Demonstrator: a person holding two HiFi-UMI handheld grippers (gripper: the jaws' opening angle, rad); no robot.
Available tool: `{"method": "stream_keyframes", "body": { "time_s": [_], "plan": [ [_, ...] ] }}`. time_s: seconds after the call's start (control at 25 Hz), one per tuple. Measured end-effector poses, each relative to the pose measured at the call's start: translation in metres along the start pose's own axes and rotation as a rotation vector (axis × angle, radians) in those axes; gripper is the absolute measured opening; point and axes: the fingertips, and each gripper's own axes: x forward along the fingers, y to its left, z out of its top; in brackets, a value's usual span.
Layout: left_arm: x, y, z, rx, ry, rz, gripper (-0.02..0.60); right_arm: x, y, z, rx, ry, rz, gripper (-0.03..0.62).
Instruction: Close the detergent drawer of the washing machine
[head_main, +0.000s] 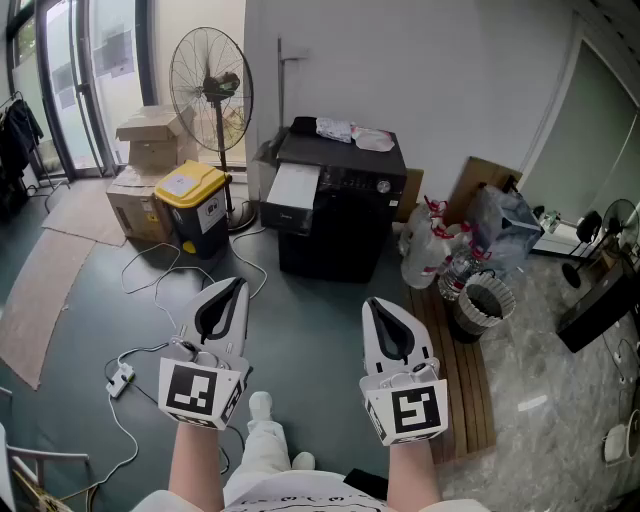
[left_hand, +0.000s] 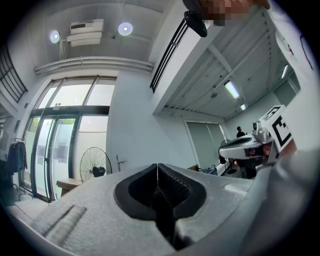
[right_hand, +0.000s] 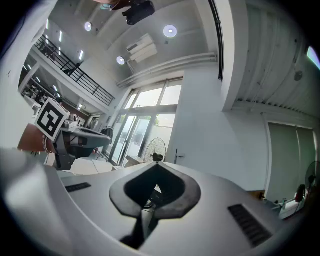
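Observation:
The black washing machine (head_main: 340, 205) stands against the far wall across the floor. A white drawer (head_main: 292, 186) sticks out of its upper left front. My left gripper (head_main: 231, 287) is held low at the left, far from the machine. Its jaws meet with nothing between them, as the left gripper view (left_hand: 157, 168) also shows. My right gripper (head_main: 376, 304) is level with it at the right, shut and empty too, and its closed tips (right_hand: 155, 168) point a little upward toward the wall.
A yellow-lidded bin (head_main: 192, 205), cardboard boxes (head_main: 150, 142) and a standing fan (head_main: 212, 92) are left of the machine. Plastic jugs (head_main: 432, 245), a wire basket (head_main: 482, 306) and a wooden board (head_main: 462, 372) lie to its right. A power strip (head_main: 120, 379) with cables lies on the floor.

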Motion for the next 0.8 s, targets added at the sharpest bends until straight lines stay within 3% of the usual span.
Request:
{"method": "stream_keyframes", "body": {
  "time_s": [0.24,0.44,0.68,0.8],
  "plan": [
    [0.013,0.008,-0.013,-0.014,0.021,0.004,0.018,0.013,-0.009,-0.009,0.038,0.012,-0.019,0.0],
    [0.019,0.031,-0.028,-0.021,0.033,0.033,0.018,0.04,-0.001,-0.021,0.136,0.019,0.025,0.011],
    [0.04,0.065,-0.039,-0.035,0.028,0.065,0.018,0.081,0.008,-0.028,0.15,0.031,0.051,0.17],
    [0.055,0.082,-0.045,-0.032,0.032,0.066,0.018,0.106,0.004,-0.029,0.169,0.02,0.038,0.286]
  ]
}}
